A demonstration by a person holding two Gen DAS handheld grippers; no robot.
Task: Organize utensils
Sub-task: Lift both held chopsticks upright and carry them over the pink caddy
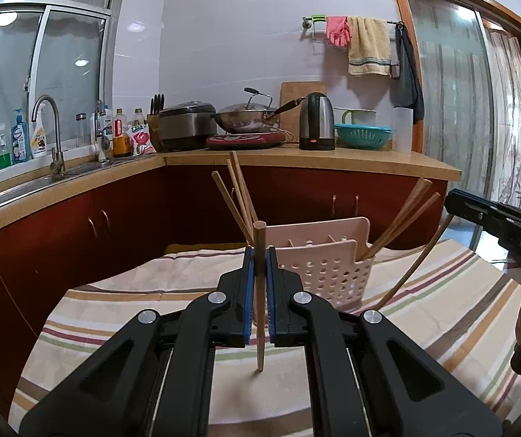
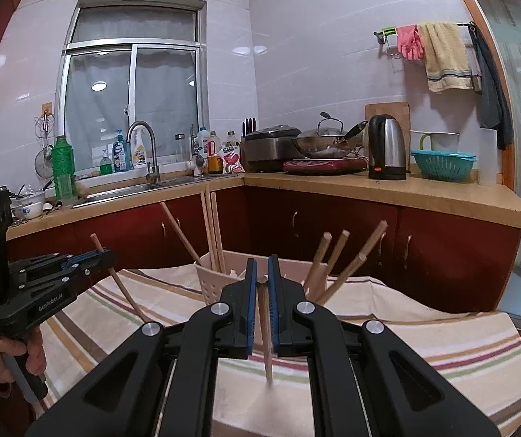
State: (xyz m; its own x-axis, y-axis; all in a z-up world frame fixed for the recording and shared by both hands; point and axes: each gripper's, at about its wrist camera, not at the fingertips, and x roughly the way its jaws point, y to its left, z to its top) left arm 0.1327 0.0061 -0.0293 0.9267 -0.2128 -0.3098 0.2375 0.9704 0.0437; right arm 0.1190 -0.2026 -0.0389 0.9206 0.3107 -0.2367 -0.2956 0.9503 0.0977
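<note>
Two chopsticks — one upright chopstick (image 1: 260, 291) clamped in each hand-held gripper (image 1: 259, 284).

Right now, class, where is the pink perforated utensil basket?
The pink basket stands on the striped cloth just beyond the left gripper, centre-right in its view, with chopsticks leaning inside.

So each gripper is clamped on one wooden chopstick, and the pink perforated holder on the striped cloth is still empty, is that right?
Not quite. The left gripper and right gripper are each shut on one chopstick, but the pink holder on the striped cloth is not empty: both wrist views show several chopsticks already standing in it.
</note>
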